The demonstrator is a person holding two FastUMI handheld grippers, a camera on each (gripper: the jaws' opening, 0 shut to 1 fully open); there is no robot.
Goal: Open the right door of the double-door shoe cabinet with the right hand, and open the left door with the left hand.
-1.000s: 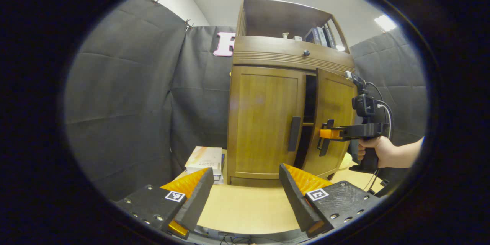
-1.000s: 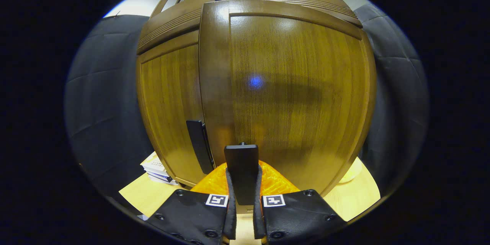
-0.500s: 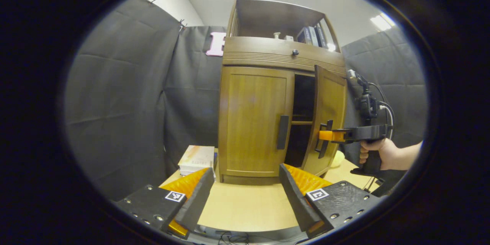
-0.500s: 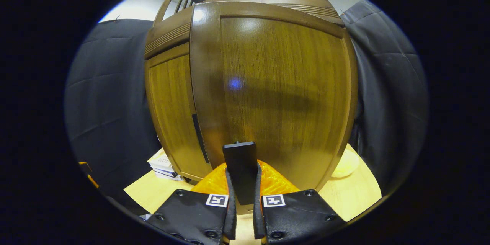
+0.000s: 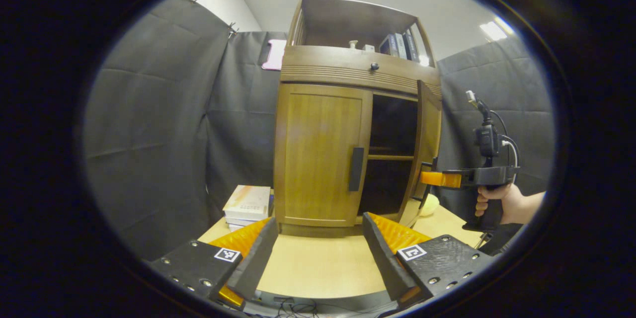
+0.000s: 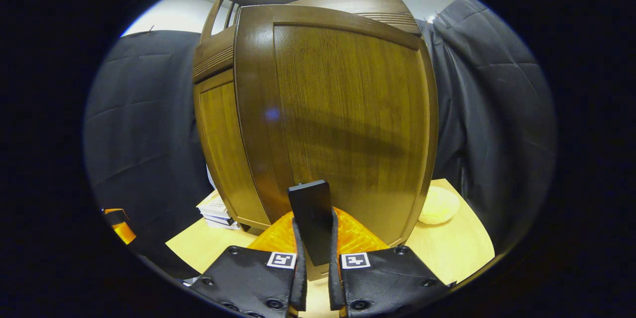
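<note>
The brown wooden double-door shoe cabinet point(image 5: 348, 109) is seen standing on the pale wooden tabletop point(image 5: 318, 268), with its right door point(image 6: 343, 114) swung wide and its left door point(image 5: 320, 156) shut, the black bar handle point(image 5: 356, 169) of the latter untouched. The black vertical handle point(image 6: 311, 218) of the right door is clamped between both fingers of the right gripper point(image 6: 314, 263), which is held by a hand point(image 5: 502, 201) at the door's edge. The left gripper point(image 5: 318, 253) is held low before the cabinet with its fingers spread apart and nothing between them, near a stack of books point(image 5: 246, 203) lying by the cabinet's left side.
</note>
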